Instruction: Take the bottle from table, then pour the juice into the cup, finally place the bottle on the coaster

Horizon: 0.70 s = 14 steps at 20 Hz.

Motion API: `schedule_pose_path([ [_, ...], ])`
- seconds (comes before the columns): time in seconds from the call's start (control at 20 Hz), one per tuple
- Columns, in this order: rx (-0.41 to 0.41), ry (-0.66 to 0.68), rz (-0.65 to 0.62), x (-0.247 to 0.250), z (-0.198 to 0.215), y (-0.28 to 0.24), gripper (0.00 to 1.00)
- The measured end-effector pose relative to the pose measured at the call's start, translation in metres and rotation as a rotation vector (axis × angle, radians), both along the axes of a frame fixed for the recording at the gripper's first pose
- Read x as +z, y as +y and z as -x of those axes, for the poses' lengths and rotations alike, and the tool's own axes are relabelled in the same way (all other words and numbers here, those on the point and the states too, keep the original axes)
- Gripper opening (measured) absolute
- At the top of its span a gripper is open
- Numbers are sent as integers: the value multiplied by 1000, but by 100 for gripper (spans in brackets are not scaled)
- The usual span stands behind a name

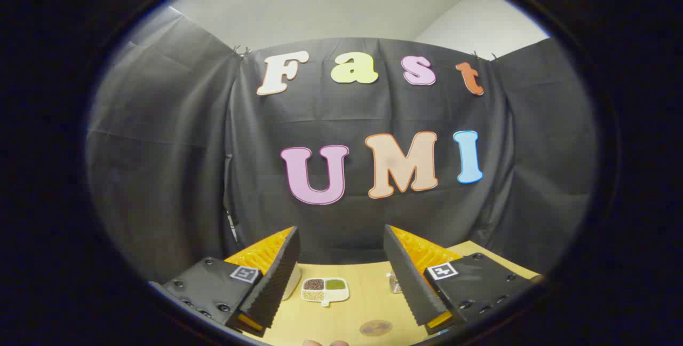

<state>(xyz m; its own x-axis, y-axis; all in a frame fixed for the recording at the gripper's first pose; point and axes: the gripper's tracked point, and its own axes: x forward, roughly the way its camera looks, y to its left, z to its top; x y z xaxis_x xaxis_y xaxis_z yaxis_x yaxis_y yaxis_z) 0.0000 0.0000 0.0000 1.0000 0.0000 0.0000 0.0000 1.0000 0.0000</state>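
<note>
We hold the gripper (341,242) high over the wooden table (363,292), fingers spread wide, nothing between them. Below sits a divided white dish (324,289) of grains; nearer lies a round, dark coaster (375,328). The bottle (395,283) peeks out, clear, beside the right finger (408,276), mostly hidden.

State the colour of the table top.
Light yellowish wood table top, clearest in the gripper view.

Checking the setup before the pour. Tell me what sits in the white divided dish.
The dish on the table, beyond the open gripper, holds separate dark brown, green and pale grain-like fills. Its fourth compartment is too small to make out.
</note>
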Motion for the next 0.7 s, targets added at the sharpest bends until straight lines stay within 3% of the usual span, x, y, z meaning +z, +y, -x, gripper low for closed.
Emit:
schedule_pose_path([
  [0.7,-107,4,11,-7,-6,-26,98],
])
